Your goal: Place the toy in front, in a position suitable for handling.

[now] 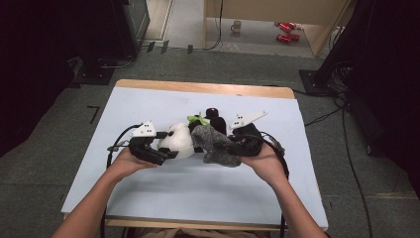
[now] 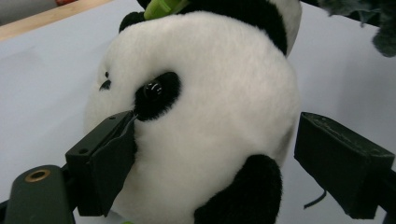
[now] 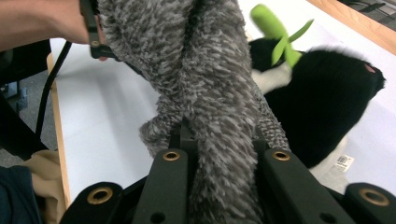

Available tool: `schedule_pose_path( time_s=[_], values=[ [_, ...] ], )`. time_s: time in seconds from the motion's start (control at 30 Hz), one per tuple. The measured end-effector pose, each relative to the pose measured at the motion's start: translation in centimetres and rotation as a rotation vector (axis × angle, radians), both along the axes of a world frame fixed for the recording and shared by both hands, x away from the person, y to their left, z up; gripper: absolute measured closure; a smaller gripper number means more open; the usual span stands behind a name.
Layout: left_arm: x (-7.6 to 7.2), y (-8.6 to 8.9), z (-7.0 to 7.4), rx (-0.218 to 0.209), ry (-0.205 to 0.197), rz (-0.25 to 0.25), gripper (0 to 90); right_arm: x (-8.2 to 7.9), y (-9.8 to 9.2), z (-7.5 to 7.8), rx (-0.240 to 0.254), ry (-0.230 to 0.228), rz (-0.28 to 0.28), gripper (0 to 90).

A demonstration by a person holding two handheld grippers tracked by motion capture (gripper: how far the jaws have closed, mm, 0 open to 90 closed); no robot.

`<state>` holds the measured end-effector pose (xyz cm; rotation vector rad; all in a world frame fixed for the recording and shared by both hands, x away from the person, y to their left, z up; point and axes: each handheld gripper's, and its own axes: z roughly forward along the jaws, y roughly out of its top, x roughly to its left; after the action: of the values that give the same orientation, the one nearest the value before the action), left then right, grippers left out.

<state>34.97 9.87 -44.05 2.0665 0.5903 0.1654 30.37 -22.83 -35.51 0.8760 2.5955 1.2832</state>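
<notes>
Mid-desk point(image 1: 148, 106), left tongs point(image 2: 212, 154) spread wide around the panda point(image 2: 205, 107), barely touching its face, right tongs point(image 3: 222, 182) pinching the grey sock point(image 3: 210, 84) just beside.

Both forearms came in from the near edge and angled inward toward the middle. The left hand point(image 1: 130, 159) cradled the left gripper point(image 1: 166, 154) from beneath, pointing right; its jaws stood wide apart, the right one clear of any contact. The right hand point(image 1: 262, 161) held the right gripper point(image 1: 236, 147) pointing left, jaws clamped tight, level with the left one.
</notes>
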Motion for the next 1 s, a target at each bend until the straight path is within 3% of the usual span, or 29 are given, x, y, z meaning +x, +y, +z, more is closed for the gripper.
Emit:
schedule_pose_path(
  time_s=[0.13, 0.2, 0.33, 0.5, 0.6, 0.7, 0.77, 0.83, 0.93, 1.0],
  values=[
    [0.4, -0.3, -0.2, 0.046, -0.032, 0.062, 9.4, 0.1, 0.2, -0.1, 0.004, 0.002, 0.0, 78.4],
    [0.4, -0.5, -0.2, 0.048, -0.054, 0.077, 11.4, 0.2, 0.3, -0.1, 0.009, 0.005, 0.0, 78.4],
    [0.5, -0.2, -0.2, 0.023, -0.061, 0.096, 18.0, 0.4, 0.4, -0.2, 0.011, 0.004, -0.003, 78.4],
    [0.2, 0.1, -0.2, 0.031, -0.108, 0.059, 37.7, 0.5, 0.4, -0.2, 0.022, 0.007, -0.012, 78.4],
    [0.3, 0.1, 0.2, 0.028, -0.081, 0.07, 51.4, 0.8, 0.4, -0.2, 0.024, 0.005, -0.015, 78.4],
    [0.1, -0.1, 0.6, 0.037, -0.082, 0.059, 62.8, 0.9, 0.5, -0.1, 0.031, 0.01, -0.022, 78.4],
    [0.0, -0.1, 1.0, 0.0, -0.066, 0.047, 67.1, 1.0, 0.6, 0.0, 0.041, 0.005, -0.019, 78.4],
    [0.2, 0.3, 1.5, -0.059, -0.019, 0.039, 69.3, 1.0, 0.5, 0.4, 0.046, 0.001, -0.019, 78.4],
    [0.0, 0.9, 2.2, -0.156, 0.037, -0.016, 70.5, 0.9, 0.4, 1.2, 0.057, -0.011, -0.02, 78.4],
    [-0.2, 0.8, 2.4, -0.171, 0.074, -0.045, 70.5, 1.0, 0.2, 1.8, 0.072, -0.028, -0.022, 78.4]
  ],
)
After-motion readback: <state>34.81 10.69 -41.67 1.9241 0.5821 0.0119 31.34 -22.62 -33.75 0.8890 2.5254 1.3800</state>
